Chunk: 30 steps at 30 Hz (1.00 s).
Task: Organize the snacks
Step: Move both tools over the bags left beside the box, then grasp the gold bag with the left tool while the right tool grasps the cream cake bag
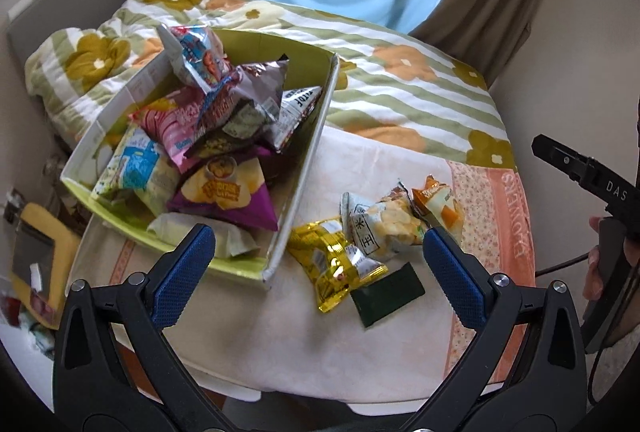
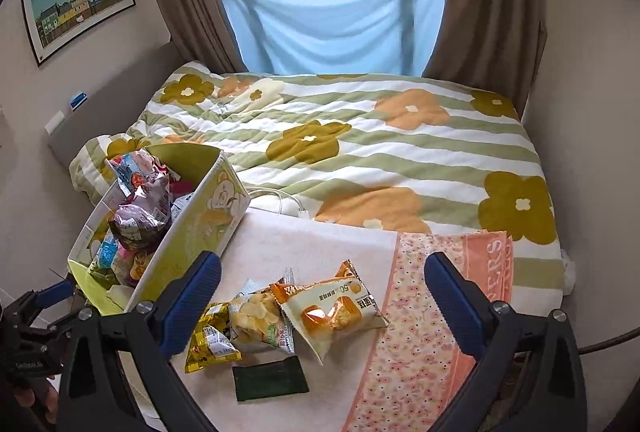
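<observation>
Behind everything is a bed with a flowery green-striped blanket, and past it a window with brown curtains. Close to the cameras is a tabletop with a white cloth and a pink flowery strip on its right side. At the left edge sits a green box piled high with snack bags, some poking above its walls. Four snacks lie loose just beside the box: a yellow bag, a chip bag, an orange-and-white bag and a flat dark green packet. The bags seem to overlap, maybe touching. Bare cloth lies around them. The left gripper has its fingers spread wide, holding nothing. The right gripper is the same, fingers spread and empty above the loose snacks.
</observation>
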Tool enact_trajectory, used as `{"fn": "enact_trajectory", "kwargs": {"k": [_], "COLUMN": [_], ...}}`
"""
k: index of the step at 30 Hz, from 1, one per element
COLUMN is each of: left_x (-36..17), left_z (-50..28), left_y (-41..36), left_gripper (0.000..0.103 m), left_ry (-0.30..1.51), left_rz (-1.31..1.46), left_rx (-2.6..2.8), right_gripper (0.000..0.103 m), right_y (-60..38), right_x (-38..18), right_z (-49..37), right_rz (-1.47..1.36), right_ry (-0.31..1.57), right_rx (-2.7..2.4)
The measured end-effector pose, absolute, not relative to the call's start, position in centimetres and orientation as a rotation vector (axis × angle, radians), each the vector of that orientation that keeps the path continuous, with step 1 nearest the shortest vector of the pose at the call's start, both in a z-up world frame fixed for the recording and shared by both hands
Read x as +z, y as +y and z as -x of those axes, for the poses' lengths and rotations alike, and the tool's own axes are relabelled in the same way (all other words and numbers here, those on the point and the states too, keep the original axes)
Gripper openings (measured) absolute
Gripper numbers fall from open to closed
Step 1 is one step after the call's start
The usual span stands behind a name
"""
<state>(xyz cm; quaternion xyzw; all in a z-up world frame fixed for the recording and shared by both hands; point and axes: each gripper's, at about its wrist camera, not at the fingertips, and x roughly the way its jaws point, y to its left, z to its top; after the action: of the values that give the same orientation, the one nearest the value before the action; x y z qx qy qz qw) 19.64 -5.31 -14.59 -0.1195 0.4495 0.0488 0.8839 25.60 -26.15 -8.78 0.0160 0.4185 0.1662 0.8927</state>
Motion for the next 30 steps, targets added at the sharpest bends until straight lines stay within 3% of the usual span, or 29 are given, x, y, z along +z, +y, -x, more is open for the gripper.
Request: {"fn": "enact_trajectory", "kwargs": {"k": [8,15,24,30], "left_x": [-19.6,-24.2,-27.0,-29.4], "left_z": [-19.0,-20.5,-22.7,-23.7], "left_y": [-8.4,-9.0,-9.4,-8.6], "left_gripper": [0.102,0.088,0.081,0.073], "left_ry": [1.003,1.016,0.912,0.943], "left_rz": [0.299,0.442,0.454,0.491], "left_rx": [0.130,0.159,0.346,0.409], "right_gripper": [0.101,0.101,0.101,0.101], "right_y": [-26.9,-26.5,-26.4,-26.0], "right_x": [-12.3,-16.5,-20.4,-21.6], "right_z": [-26.2,-27.8,-29.9,-31.2], "right_rz": [-0.056,-0.046,-0.053,-0.059], "right_ry": [0.952,1.048,1.119,1.130], "right_rx": [0.398,0.427,0.445,0.448]}}
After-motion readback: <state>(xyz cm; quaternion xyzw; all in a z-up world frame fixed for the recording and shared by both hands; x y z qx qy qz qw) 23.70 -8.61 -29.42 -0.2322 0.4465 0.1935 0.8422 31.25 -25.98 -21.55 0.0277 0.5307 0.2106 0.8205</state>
